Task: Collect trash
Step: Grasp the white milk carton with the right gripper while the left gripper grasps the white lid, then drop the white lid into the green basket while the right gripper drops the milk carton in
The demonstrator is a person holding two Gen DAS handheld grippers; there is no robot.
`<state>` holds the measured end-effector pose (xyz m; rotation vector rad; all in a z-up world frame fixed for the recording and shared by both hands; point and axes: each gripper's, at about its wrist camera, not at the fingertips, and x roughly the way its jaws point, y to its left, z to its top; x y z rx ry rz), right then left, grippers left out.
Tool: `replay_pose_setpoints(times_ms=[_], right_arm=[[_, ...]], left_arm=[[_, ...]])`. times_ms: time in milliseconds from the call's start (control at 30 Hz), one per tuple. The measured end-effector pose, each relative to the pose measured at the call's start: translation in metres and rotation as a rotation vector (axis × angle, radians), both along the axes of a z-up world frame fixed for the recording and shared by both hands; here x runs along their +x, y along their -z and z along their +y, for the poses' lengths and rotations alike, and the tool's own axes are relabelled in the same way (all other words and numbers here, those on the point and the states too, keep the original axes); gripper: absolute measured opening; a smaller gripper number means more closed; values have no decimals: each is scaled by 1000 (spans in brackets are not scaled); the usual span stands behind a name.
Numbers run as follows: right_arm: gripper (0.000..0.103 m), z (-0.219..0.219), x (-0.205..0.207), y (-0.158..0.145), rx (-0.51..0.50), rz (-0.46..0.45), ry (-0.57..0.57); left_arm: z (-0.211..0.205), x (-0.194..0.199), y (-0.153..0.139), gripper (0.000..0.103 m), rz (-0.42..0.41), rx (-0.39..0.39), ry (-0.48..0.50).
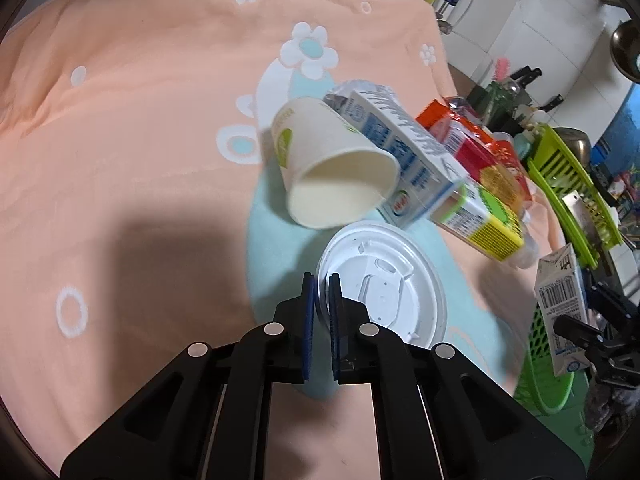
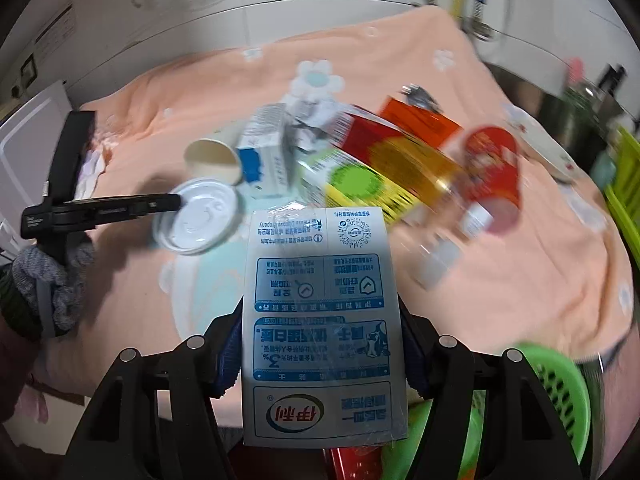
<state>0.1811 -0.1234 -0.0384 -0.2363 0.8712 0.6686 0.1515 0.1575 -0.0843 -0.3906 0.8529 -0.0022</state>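
Note:
A white plastic cup lid [image 1: 384, 292] lies on the peach flowered cloth [image 1: 132, 152]. My left gripper [image 1: 320, 296] is shut on the lid's near rim, which sits between the blue pads. The right wrist view shows the same gripper [image 2: 176, 202] at the lid [image 2: 200, 220]. My right gripper [image 2: 320, 352] is shut on a blue and white milk carton [image 2: 324, 320], held upright above the cloth's front edge. In the left wrist view that carton [image 1: 560, 304] hangs at the right, over a green basket [image 1: 540, 376].
Beyond the lid is a heap: a tipped paper cup [image 1: 336, 168], a blue-white carton [image 1: 400, 140], a green-yellow carton [image 1: 476, 216] and a red-orange packet [image 1: 472, 140]. A red can [image 2: 492, 172] lies further right. A green rack [image 1: 572, 184] stands at the right edge.

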Motion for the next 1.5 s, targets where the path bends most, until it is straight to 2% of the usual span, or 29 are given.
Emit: replay_pose_setpoints(times_ms=[333,567,733,967,1100,1500], right_arm=[[62,-88,-16,16,-1,26,199],[62,-156,-22,34,-29,57,362],[63,-187,-17,50,-48,82,444],[63,-206,-5,71,-19,122,493],[69,-205,0,75,4,135,496],[71,-233,-29,45,-16,41,543]], left_arm=[[-39,-28,-20,4,-55,-23,87],[-86,-32,-41,4,-100,-53,200],[-124,-29,-52,4,-121,-66,282],[-179,-18,-56,4,-117,-72,391],[-206,-14,-57,4,-116,-74,444],[-267,2,-34,4,-53,-83,561]])
